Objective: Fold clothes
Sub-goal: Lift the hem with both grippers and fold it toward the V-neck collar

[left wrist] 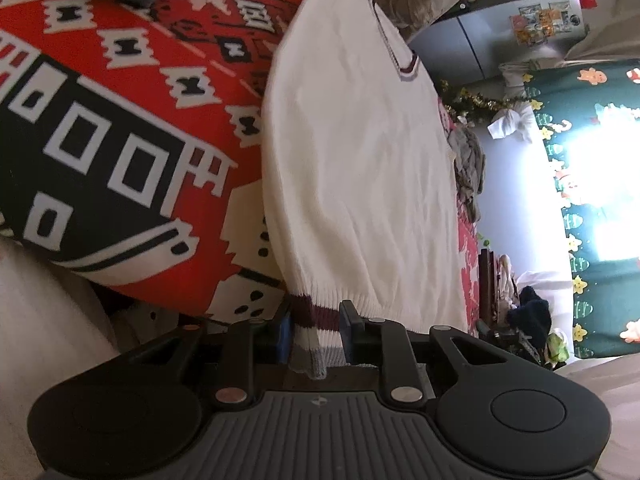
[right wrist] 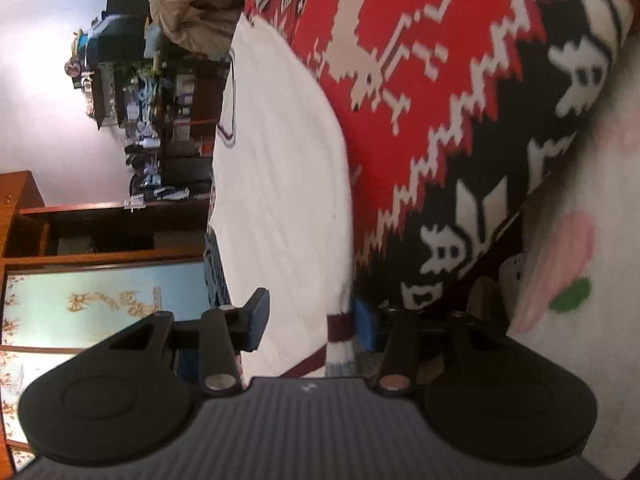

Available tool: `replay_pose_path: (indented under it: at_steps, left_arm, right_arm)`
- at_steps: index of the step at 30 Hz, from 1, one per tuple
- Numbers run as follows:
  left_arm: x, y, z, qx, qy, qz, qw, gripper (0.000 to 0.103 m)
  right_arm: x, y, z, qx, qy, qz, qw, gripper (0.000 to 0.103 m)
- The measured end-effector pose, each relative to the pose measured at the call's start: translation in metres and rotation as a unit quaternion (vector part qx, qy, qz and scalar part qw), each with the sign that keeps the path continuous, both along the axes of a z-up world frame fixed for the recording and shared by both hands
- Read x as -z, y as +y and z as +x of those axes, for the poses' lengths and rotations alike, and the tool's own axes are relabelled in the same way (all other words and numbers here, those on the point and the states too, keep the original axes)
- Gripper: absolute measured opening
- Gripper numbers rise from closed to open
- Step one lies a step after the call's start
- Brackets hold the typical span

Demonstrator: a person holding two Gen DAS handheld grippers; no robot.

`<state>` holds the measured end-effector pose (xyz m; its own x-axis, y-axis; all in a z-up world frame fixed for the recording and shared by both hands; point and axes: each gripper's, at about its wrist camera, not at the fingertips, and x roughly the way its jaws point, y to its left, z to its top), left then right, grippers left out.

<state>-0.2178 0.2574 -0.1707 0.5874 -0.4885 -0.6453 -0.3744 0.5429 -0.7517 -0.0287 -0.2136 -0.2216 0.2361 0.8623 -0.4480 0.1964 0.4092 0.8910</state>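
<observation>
Spread flat on a red, black and white patterned blanket (left wrist: pixel 132 92), a cream knit sweater (left wrist: pixel 360 160) with maroon and grey stripes at its ribbed hem and V-neck lies lengthwise, hem toward both cameras. At that hem, the left hand-held gripper (left wrist: pixel 316 334) is clamped on the striped ribbing, its blue pads pressing the bunched fabric from both sides. At the hem's other corner, the right hand-held gripper (right wrist: pixel 310 322) straddles the striped edge with its jaws apart; one blue pad touches the ribbing, the other stands clear of it. Beyond the sweater's neck, a beige garment (right wrist: pixel 192 4) lies heaped.
</observation>
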Motion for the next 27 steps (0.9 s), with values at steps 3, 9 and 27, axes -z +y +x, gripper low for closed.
replay_pose_path:
  at_steps: [3,9,27]
  left_arm:
    - [0.000,0.000,0.000,0.002,-0.001,0.001,1.0000,0.022]
    - [-0.008,0.000,-0.003,0.004,0.005,0.047,0.9989,0.007]
    - [-0.033,0.002,-0.009,0.004,0.024,0.105,0.9942,0.006]
  right_arm:
    - [0.002,0.018,0.007,-0.025,-0.002,-0.036,0.999,0.028]
    - [-0.005,0.034,0.014,-0.032,-0.025,-0.091,0.995,0.008]
    - [-0.065,0.072,0.021,-0.019,-0.077,-0.210,0.974,0.006]
